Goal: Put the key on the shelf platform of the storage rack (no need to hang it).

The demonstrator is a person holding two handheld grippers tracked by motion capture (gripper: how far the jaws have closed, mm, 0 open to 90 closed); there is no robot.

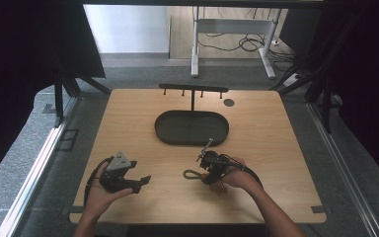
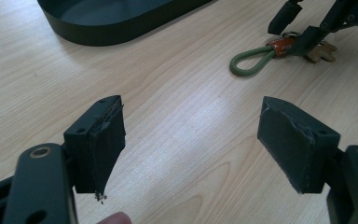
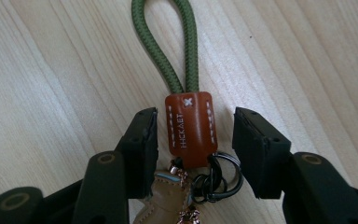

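A keychain lies flat on the wooden table (image 1: pixel 266 148): a green rope loop (image 3: pixel 168 46), a brown stitched leather tag (image 3: pixel 189 128), dark metal rings (image 3: pixel 219 179) and a tan leather charm (image 3: pixel 163 196). My right gripper (image 3: pixel 193 144) is low over it, open, one jaw on each side of the tag with a small gap on both sides. In the high view the loop (image 1: pixel 192 174) pokes out to the left of the right gripper (image 1: pixel 208 170). My left gripper (image 1: pixel 143 180) is held at the front left, open and empty (image 2: pixel 191 140), facing the keychain (image 2: pixel 247 63).
A dark oval tray (image 1: pixel 158 129) sits at the table's middle back, its wall (image 2: pixel 121 30) also seen from the left gripper. Behind it stands a black T-shaped rack with hooks (image 1: pixel 192 89). A small dark disc (image 1: pixel 229 102) lies at the back right.
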